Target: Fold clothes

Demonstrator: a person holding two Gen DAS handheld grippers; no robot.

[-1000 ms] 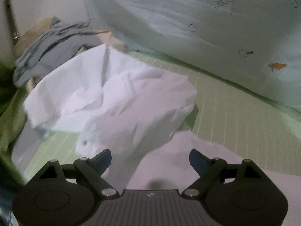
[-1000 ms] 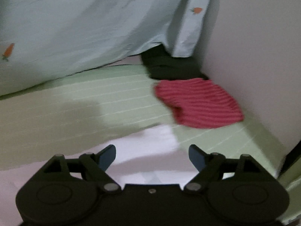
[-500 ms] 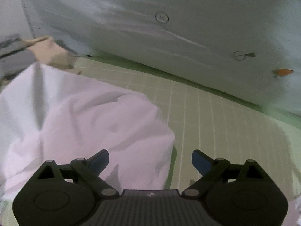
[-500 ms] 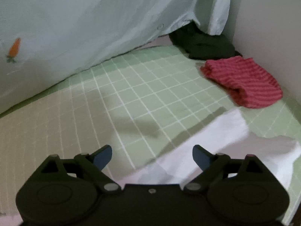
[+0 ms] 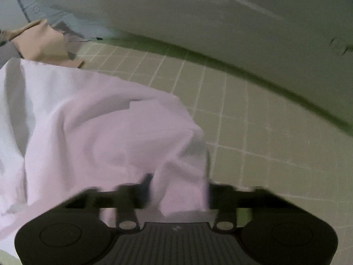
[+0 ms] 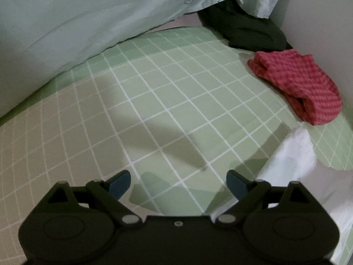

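Since a second ago, the left tool [image 5: 178, 190] has dropped onto the white garment [image 5: 99, 132] crumpled on the checked green bedsheet [image 6: 167, 101]; blurred, its grip unclear. Right tool [image 6: 178, 182] hangs open. Next: pinch an edge, spread it flat.

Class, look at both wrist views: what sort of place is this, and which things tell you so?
Probably a bedroom, on a bed: a green checked sheet, a pale bedcover heaped behind it, and loose clothes such as the white garment and red knit.

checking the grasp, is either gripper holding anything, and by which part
Left gripper: fold of white garment between blurred fingers; hold unclear. Right gripper: open, empty.
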